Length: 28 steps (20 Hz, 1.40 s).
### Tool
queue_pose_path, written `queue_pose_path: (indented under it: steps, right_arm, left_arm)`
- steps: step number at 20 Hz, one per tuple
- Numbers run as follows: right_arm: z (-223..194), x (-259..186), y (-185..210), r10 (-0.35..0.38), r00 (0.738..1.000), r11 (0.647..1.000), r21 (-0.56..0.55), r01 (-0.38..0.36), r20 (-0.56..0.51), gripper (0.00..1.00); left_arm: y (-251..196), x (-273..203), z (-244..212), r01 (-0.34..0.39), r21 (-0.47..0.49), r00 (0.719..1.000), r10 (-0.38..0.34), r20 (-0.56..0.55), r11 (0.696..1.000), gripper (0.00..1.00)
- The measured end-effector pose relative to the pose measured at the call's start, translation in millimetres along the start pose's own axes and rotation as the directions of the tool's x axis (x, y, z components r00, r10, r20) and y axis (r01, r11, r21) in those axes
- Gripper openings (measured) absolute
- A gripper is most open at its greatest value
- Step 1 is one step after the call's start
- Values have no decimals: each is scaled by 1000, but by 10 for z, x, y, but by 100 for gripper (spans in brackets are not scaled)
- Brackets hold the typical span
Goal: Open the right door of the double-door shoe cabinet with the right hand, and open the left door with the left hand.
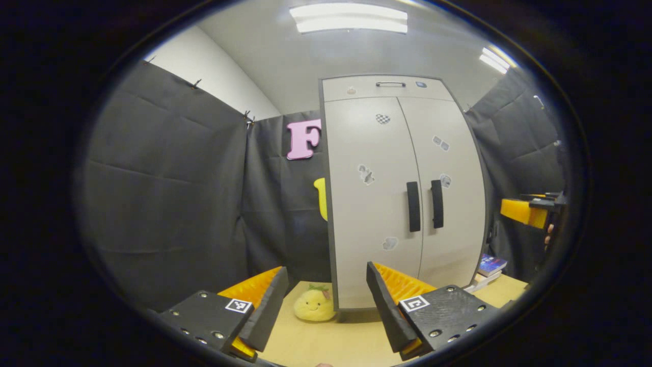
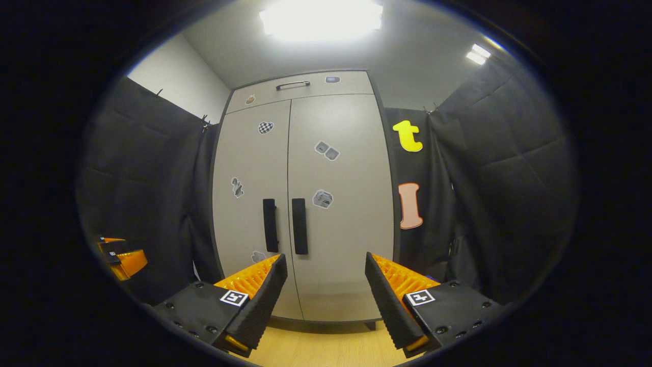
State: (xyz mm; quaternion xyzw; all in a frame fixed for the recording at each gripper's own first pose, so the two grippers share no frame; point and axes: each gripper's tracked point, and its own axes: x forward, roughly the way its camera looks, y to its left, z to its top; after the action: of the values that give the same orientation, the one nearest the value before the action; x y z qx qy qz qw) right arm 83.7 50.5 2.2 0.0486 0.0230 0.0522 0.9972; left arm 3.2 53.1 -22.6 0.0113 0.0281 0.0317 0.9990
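Both tongs [image 1: 327, 275] [image 2: 326, 262] agape before cabinet [image 2: 305, 204]

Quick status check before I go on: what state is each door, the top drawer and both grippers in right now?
Left grey cabinet door: closed, black vertical handle untouched.
Right grey cabinet door: closed, black vertical handle untouched.
Top grey drawer with metal pull: closed.
Left gripper: open, holding nothing, short of the cabinet.
Right gripper: open, holding nothing, short of the cabinet.
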Motion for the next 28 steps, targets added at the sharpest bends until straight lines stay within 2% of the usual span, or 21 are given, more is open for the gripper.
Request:
queue_pose_path:
  steps: [7,12,15,20,21,22,23,24,25,26,27,28]
  right_arm:
    - [17,835,304,50,999,998,42,-50,-8,96]
    - [-100,1386,409,31,999,999,-21,-32,-37,96]
    - [-73,1605,523,39,999,999,-12,-39,-29,96]
    - [-164,1952,675,43,995,999,-18,-45,-90,96]
    - [-178,1993,684,39,994,999,-30,-42,-101,90]
    - [-179,2051,671,25,994,999,-44,-30,-103,78]
    - [-174,2088,668,22,994,999,-47,-27,-106,73]
    - [-188,2072,694,26,993,999,-36,-31,-114,75]
    - [-166,2086,681,28,993,999,-29,-31,-113,71]
    - [-174,2089,638,8,993,999,-31,-12,-117,63]
    - [-188,2125,508,-49,992,998,-49,43,-116,63]
    - [-171,2114,508,-46,992,999,-15,45,-117,49]
  left_arm:
    - [104,-147,-58,-55,-3,999,55,-3,999,89]
    - [189,-295,-69,-104,-6,995,104,-2,995,89]
    - [231,-265,-130,-137,0,990,137,-22,991,89]
    - [330,-274,-192,-212,-16,977,211,-20,977,89]
    - [351,-266,-208,-222,-24,975,221,-25,975,89]
    - [390,-265,-245,-233,-27,972,232,-30,972,89]
    - [428,-273,-262,-242,-30,970,240,-35,970,89]
    - [493,-352,-291,-248,-33,968,246,-40,968,89]
    - [531,-424,-301,-251,-37,967,249,-44,967,89]
    - [545,-479,-326,-251,-42,967,249,-47,967,89]
    - [538,-501,-330,-247,-46,968,245,-49,968,89]
    - [516,-477,-342,-242,-47,970,240,-48,969,89]
